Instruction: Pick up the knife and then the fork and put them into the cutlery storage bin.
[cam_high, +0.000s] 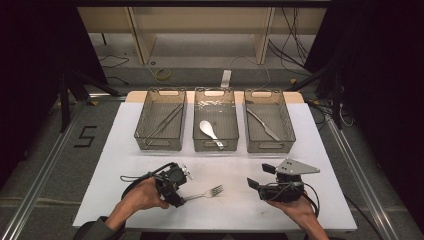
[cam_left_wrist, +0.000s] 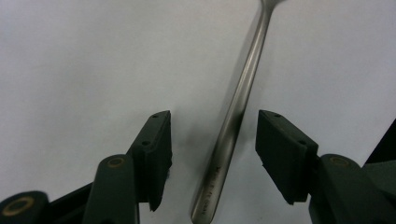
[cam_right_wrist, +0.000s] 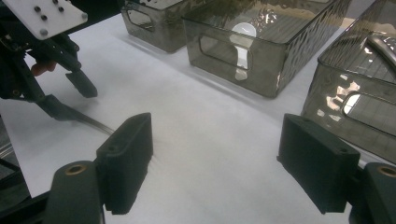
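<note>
A metal fork (cam_high: 207, 192) lies on the white table (cam_high: 235, 210), tines pointing right. My left gripper (cam_high: 183, 198) is at its handle end. In the left gripper view the fork handle (cam_left_wrist: 233, 121) lies between the two pads, which stand apart and clear of it on both sides, so my left gripper (cam_left_wrist: 212, 140) is open. My right gripper (cam_high: 260, 176) rests at the front right of the table, open and holding nothing. The right gripper view shows its wide gap (cam_right_wrist: 215, 158) over bare table, with the left gripper (cam_right_wrist: 70, 95) and the fork handle (cam_right_wrist: 95, 122) farther off.
Three clear bins stand in a row at the back. The left bin (cam_high: 141, 117) holds long thin metal pieces, the middle bin (cam_high: 216, 146) a white spoon (cam_high: 207, 129), the right bin (cam_high: 287, 120) a knife (cam_high: 263, 124). Metal rails run along both table sides.
</note>
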